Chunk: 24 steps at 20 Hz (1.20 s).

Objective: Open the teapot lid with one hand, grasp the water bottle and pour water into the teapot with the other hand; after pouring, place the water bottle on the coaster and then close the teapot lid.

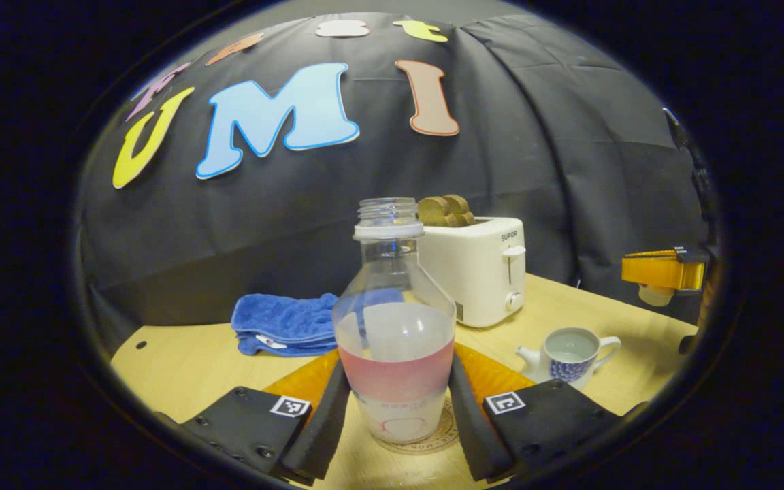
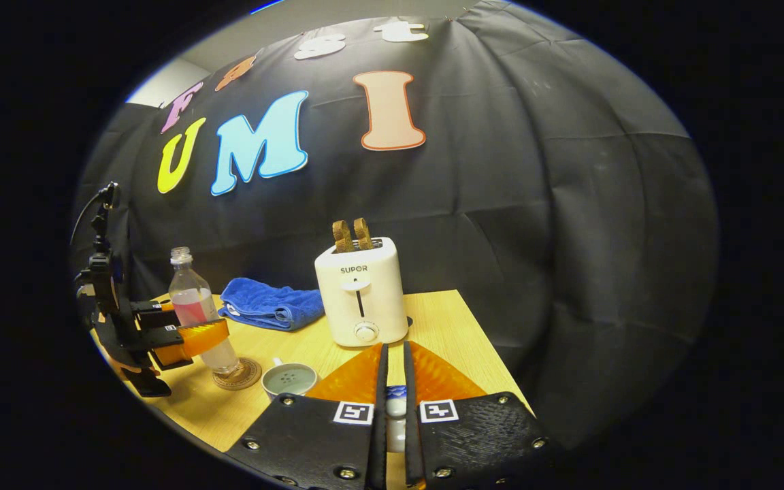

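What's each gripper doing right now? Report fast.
Left gripper: fingers on both sides of the water bottle, which stands on the coaster.
Right gripper: shut on the teapot lid, held above the table.

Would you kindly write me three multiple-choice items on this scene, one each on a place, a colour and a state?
1. The water bottle stands on: A the toaster; B the coaster; C the floor.
2. The towel is: A blue; B red; C green.
3. The teapot is: A lidded; B open; C tipped over.

Answers: 1 B, its base sits on the round coaster; 2 A, the folded cloth is plainly blue; 3 B, its mouth shows, and the right tool grips the teapot lid.
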Tool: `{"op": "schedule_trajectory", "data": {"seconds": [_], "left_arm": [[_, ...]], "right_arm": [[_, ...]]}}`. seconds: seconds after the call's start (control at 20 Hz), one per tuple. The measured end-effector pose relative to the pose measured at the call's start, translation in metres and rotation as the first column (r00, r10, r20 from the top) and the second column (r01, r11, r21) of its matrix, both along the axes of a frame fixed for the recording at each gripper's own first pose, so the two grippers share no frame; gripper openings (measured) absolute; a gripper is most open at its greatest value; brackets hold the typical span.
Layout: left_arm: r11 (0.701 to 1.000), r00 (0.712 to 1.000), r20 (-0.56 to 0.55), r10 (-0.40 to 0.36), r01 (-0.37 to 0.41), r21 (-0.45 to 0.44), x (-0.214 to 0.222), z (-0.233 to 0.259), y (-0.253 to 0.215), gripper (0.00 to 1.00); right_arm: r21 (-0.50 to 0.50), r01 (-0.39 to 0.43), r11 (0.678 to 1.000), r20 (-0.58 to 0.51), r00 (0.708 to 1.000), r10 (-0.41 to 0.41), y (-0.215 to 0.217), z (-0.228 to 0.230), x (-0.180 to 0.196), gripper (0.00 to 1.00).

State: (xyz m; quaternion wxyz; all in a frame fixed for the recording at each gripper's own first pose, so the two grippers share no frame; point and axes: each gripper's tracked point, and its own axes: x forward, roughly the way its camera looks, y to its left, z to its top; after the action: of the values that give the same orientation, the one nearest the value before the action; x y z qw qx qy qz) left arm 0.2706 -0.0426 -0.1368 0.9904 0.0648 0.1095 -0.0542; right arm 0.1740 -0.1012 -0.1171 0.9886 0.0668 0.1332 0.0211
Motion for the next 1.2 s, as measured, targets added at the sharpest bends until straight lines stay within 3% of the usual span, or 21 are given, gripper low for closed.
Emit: {"op": "schedule_trajectory", "data": {"seconds": [0.3,0.35,0.55,0.65,0.8,1.2], "left_arm": [[1.0,1.0,0.003,-0.013,0.013,0.002,0.006,-0.005,-0.006,0.86],[1.0,1.0,0.005,-0.011,0.011,-0.002,0.007,-0.004,-0.006,0.87],[1.0,1.0,-0.013,0.0,0.0,-0.013,0.005,-0.012,-0.005,0.94],[1.0,1.0,-0.017,0.003,-0.003,-0.021,0.004,-0.012,-0.004,1.0],[0.999,1.0,-0.014,0.014,-0.015,-0.051,0.002,-0.01,-0.002,1.0],[0.992,0.997,-0.057,0.049,-0.055,-0.113,-0.022,-0.009,0.01,1.0]], "right_arm": [[-0.015,-0.019,1.0,-0.001,1.0,0.019,0.007,0.0,0.0,0.11],[-0.018,-0.021,1.0,0.0,1.0,0.021,0.007,0.0,-0.001,0.15],[-0.018,-0.024,1.0,0.002,1.0,0.024,0.009,0.0,0.0,0.15],[-0.014,-0.029,0.999,0.007,1.0,0.03,0.011,0.003,-0.001,0.11],[-0.013,-0.044,0.999,0.027,0.999,0.044,0.017,0.007,-0.001,0.11],[0.031,-0.168,0.985,0.09,0.982,0.165,0.069,0.029,0.009,0.1]]}}
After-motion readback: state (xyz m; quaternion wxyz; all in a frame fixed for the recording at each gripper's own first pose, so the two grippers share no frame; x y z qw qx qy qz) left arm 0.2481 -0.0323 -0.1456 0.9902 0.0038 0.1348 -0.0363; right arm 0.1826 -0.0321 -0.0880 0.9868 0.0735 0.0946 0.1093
